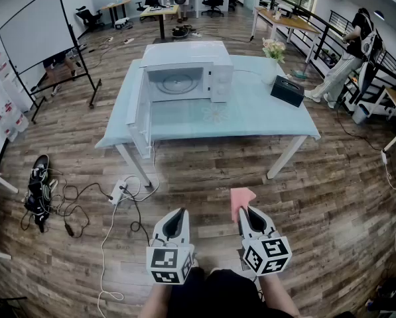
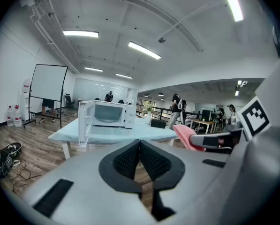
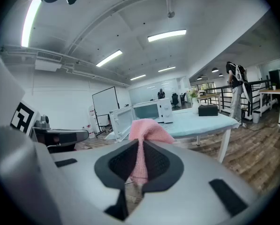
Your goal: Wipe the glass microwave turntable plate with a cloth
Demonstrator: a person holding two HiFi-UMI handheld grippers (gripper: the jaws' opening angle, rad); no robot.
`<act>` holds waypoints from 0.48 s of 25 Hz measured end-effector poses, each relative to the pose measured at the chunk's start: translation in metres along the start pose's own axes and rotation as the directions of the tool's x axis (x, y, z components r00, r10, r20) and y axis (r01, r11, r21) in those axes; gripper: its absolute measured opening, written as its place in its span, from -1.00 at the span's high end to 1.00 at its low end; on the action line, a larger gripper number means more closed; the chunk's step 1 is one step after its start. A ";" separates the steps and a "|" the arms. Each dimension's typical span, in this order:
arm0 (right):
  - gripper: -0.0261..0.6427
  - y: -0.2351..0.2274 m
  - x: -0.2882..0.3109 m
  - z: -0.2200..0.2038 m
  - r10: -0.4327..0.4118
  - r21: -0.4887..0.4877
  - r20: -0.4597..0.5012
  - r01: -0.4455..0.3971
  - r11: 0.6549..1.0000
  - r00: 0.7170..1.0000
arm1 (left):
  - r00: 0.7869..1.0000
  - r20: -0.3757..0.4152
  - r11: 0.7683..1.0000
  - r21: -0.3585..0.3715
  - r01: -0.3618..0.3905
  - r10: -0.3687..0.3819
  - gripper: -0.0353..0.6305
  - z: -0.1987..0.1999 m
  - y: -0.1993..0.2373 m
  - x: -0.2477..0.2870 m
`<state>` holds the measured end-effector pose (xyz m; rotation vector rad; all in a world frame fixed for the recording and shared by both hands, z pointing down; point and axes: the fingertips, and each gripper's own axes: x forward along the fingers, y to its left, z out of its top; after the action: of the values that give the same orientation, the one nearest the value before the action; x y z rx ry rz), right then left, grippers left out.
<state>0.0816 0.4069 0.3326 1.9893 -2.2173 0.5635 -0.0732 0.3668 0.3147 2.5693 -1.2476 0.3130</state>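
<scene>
1. The left claw [image 1: 180, 213] is held low over the wooden floor [image 1: 330, 197], well short of the tabletop [image 1: 251, 114]. In the left gripper view its jaws are pressed together with nothing between them.
2. The right claw [image 1: 245, 212] hangs just beside it at about the same height. Its jaws are clamped on a pink cloth [image 1: 241, 197], which stands up past the tips and flops forward in a soft fold.
3. The glass turntable plate [image 1: 178, 83] lies inside the white microwave [image 1: 188, 55] and shows through the open cavity. It is well apart from both claws and from the cloth.
4. The microwave door [image 1: 141, 114] is swung wide open to the left and reaches out to the near-left edge of the tabletop.
5. The tabletop wears a pale blue cover. A black box [image 1: 287, 90] sits towards its right side, and a vase of flowers [image 1: 272, 53] stands just behind the box.
6. A whiteboard [image 1: 35, 28] on a stand is off to the left.
7. A tangle of cables [image 1: 65, 197] lies on the floor near the left table leg.
8. A person [image 1: 357, 42] stands at the far right by a railing.
</scene>
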 end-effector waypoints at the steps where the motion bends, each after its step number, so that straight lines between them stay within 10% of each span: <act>1: 0.89 0.000 0.001 0.000 -0.001 0.003 -0.003 0.001 1.000 1.000 | 1.000 0.000 1.000 0.001 0.003 -0.003 0.88 0.001 0.001 0.000; 12: 0.89 0.006 0.018 0.010 0.009 -0.039 0.001 -0.009 0.999 1.000 | 0.999 0.004 0.999 0.031 0.039 -0.039 0.88 0.007 0.021 0.007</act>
<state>0.0748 0.3872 0.3278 1.9626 -2.2220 0.5165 -0.0852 0.3470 0.3128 2.6180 -1.2023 0.3210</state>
